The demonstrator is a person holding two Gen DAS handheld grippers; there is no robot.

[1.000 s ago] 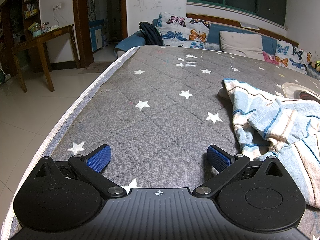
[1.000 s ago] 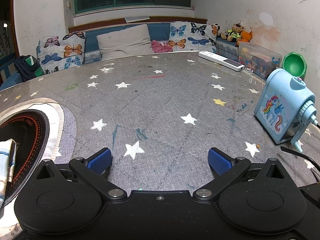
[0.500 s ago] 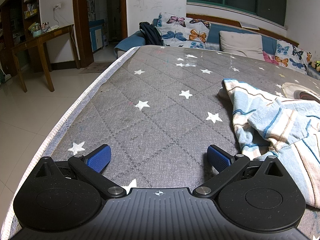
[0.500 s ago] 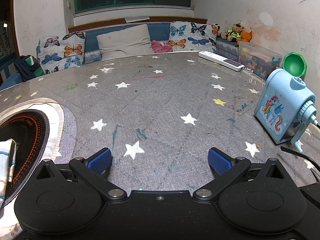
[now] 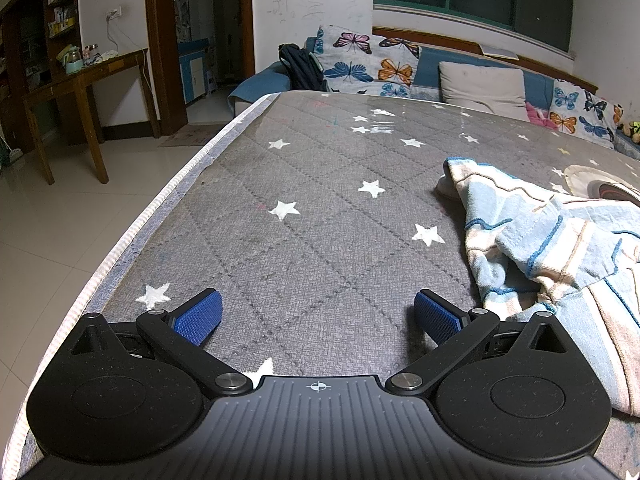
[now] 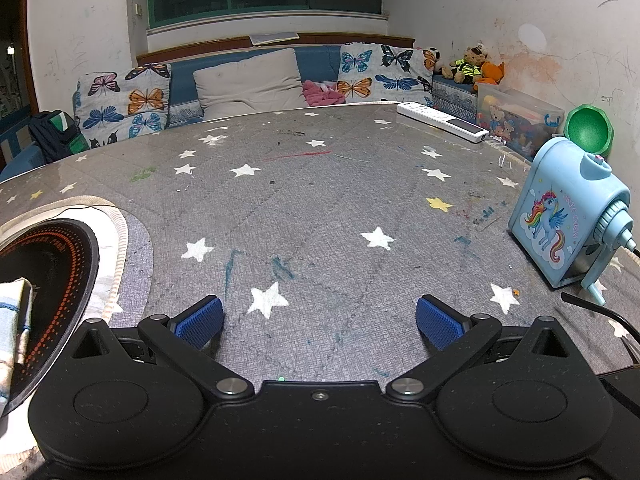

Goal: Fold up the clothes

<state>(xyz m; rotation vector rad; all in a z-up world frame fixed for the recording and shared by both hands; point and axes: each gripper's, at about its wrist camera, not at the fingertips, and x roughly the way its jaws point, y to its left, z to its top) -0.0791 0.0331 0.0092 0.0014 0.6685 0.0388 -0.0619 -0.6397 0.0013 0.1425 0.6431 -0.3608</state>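
Step in hand, by my judgement: first reach for the garment, a striped light-blue piece lying crumpled on the star-print table cover, just to the right of the left gripper and partly over the black round hob; best to pick a clear hem or corner, not a bunched fold, and to spread the cloth flat before creasing. Left gripper: jaws spread wide, holding nothing, low over bare cover. Right gripper: also wide apart and empty, garment edge at its far left.

Bare tabletop; sharpener rightward.
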